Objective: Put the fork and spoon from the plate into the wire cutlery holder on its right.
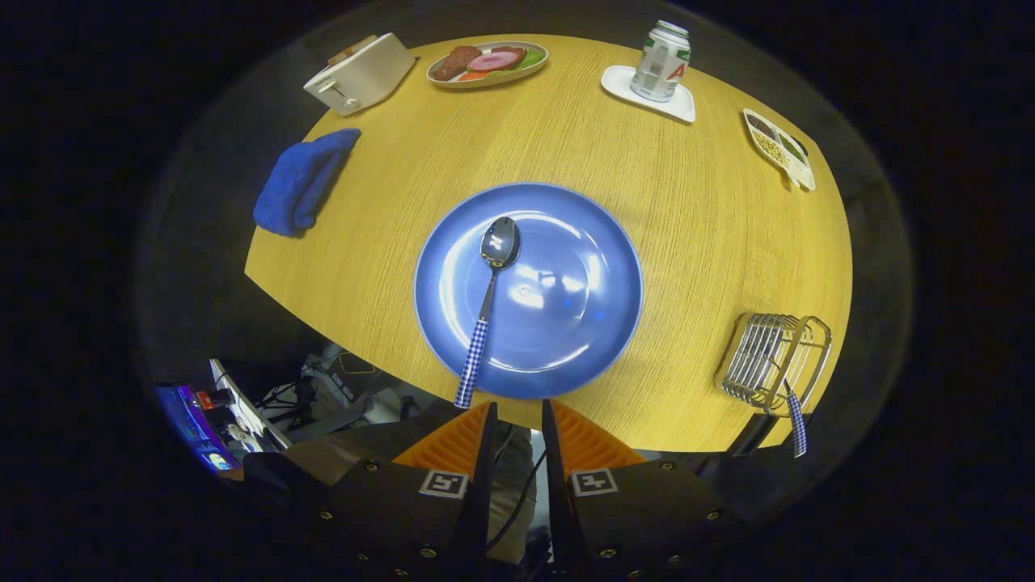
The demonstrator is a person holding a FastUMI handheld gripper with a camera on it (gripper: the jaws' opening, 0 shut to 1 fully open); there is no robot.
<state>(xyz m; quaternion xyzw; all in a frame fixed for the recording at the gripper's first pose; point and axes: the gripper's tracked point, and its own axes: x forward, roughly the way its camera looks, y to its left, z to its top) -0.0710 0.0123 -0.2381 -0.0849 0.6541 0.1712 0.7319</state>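
Gripper view, looking down along the jaws onto a round wooden counter [695, 242]. Gripper [517, 416] sits just short of the near rim of the blue plate [582, 323]; jaws stand a narrow gap apart, nothing between them, not pressing on anything.

Spoon [489, 299] lies on the plate, bowl up toward the plate's middle, handle running down toward the jaws and overhanging the near rim. Handle end is just ahead of the gripper's left finger, slightly off the gap's centreline. Bowl is polished metal, mirror-like; lower handle carries a blue-and-white check pattern.

Wire cutlery holder [772, 364] stands to the plate's right, near the counter's edge, well apart from the plate. A check-patterned handle [797, 420] of the same kind hangs out of it toward the counter's edge. Judgement: that is the fork, already placed; no fork on the plate.

Step in hand, as judged: fork half done, spoon half not yet begun. Gripper is lined up for approach to the spoon.

Next move calls for: shift slightly left to centre the gap on the handle, descend, close on the overhanging patterned part where there is clearance under it, lift, carry right to the holder.

Risk: thin handle, smooth plate; an off-centre close may push it sideways.
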